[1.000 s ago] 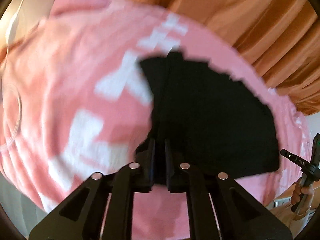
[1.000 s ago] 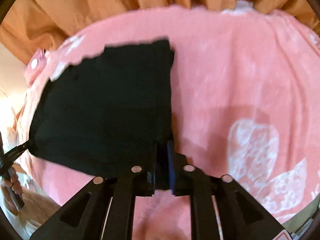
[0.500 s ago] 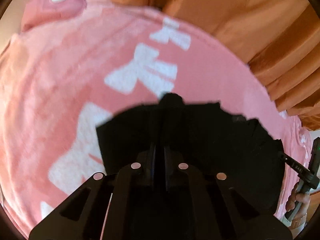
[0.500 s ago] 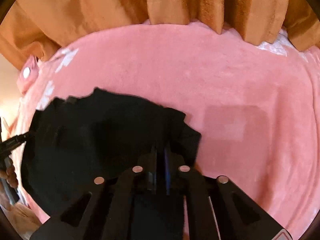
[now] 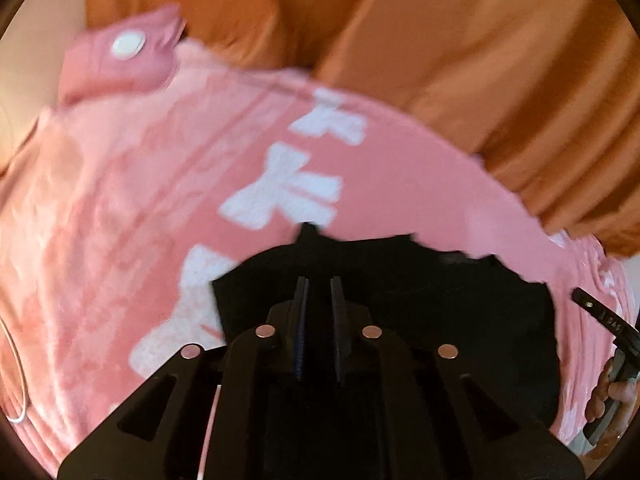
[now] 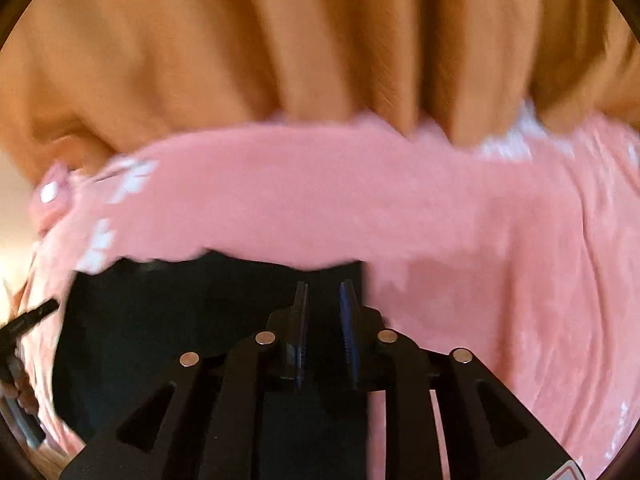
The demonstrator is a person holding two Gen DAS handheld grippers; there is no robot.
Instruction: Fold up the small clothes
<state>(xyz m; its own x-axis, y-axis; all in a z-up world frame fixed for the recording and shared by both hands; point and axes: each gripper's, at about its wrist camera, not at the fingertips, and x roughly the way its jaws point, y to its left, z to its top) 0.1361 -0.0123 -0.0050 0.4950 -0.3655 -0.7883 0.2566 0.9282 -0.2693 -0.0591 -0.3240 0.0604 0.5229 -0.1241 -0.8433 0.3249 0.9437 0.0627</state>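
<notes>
Black garment (image 5: 460, 320) lies folded on my pink blanket (image 5: 120, 200)
Both my left gripper (image 5: 319, 288) and right gripper (image 6: 324, 296) hover over it, jaws slightly parted, gripping nothing, orange curtain (image 6: 280, 40) behind

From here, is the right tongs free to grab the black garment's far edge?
Probably yes: the right tongs stand slightly open over the black garment, whose far edge lies bare on the pink blanket, nothing covering it.

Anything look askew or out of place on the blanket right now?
One small thing: a point of the black garment pokes out past its far edge just ahead of the left gripper, so that edge is not straight. Otherwise it lies flat on the pink blanket. Both frames are blurred.
</notes>
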